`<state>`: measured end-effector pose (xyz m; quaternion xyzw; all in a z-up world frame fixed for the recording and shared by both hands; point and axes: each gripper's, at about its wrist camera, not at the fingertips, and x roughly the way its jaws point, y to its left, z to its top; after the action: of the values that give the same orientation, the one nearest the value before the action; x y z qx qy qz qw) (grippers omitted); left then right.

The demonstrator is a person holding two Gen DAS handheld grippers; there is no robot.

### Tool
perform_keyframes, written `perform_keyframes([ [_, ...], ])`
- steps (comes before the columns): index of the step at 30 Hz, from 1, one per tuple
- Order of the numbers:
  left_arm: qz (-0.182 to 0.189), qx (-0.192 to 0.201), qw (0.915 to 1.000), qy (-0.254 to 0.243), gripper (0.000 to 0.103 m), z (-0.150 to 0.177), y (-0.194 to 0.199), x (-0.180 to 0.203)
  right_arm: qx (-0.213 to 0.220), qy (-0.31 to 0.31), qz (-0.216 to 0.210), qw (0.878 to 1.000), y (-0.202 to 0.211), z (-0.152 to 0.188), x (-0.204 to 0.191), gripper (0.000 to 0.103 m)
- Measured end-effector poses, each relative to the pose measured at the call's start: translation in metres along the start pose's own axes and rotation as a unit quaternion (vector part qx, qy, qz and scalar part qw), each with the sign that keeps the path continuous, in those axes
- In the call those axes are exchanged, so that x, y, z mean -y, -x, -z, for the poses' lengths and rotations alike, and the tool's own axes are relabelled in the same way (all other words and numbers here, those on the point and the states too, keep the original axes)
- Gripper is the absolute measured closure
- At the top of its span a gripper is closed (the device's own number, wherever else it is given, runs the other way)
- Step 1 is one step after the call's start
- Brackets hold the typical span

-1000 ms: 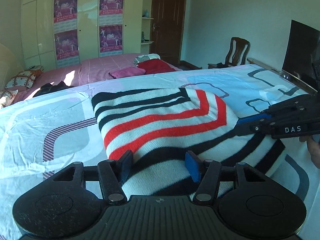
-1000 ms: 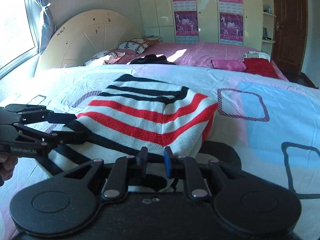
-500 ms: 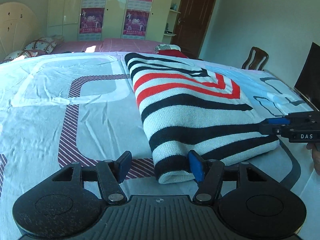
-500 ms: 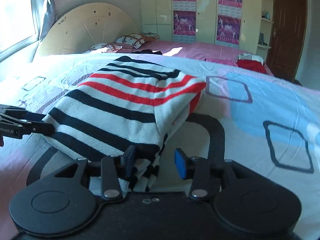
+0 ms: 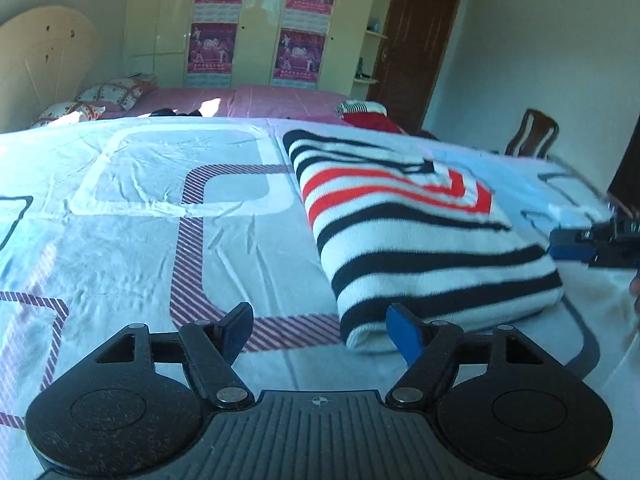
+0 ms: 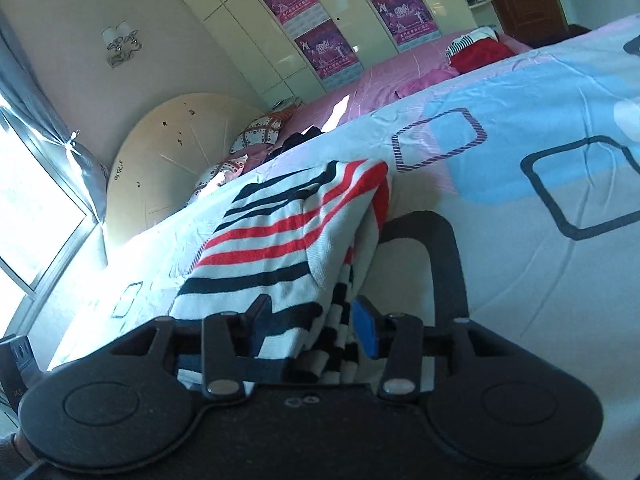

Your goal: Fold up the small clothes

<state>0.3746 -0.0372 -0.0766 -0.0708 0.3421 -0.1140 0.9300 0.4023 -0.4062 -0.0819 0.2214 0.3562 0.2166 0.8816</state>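
Note:
A folded sweater (image 5: 416, 232) with white, black and red stripes lies on the bed sheet (image 5: 132, 216). My left gripper (image 5: 320, 330) is open and empty, just in front of the sweater's near left corner, not touching it. My right gripper (image 6: 314, 328) is open, its jaws standing on either side of the sweater's near edge (image 6: 304, 280); the camera is tilted. The right gripper also shows in the left wrist view (image 5: 592, 240) at the sweater's right side.
The sheet is white and blue with square outlines. A second bed with a pink cover (image 5: 248, 100) stands behind, carrying pillows (image 5: 108, 94) and a red and striped clothes pile (image 5: 368, 116). A wooden chair (image 5: 532, 136) and dark door (image 5: 416, 44) stand at the right.
Both grippers let go of the sweater, which now lies flat and folded. The left gripper drew back to its corner; the right gripper opened wider and tilted.

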Motion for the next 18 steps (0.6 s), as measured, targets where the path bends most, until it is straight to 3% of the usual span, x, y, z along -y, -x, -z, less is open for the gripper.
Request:
perform_keyframes([
  [3,0.015,0.004,0.9994,0.031,0.029,-0.009,-0.013,0.006,-0.018,0.007,0.01,1.0,-0.016,-0.001,-0.003,0.059],
  [7,0.013,-0.031,0.9988,0.035,0.029,-0.008,-0.041,0.02,-0.072,-0.018,0.044,0.996,-0.039,0.01,0.005,0.052],
  [18,0.048,-0.052,0.9973,0.02,0.029,-0.005,-0.044,0.017,-0.063,-0.043,0.071,0.995,-0.032,0.014,-0.002,0.05],
])
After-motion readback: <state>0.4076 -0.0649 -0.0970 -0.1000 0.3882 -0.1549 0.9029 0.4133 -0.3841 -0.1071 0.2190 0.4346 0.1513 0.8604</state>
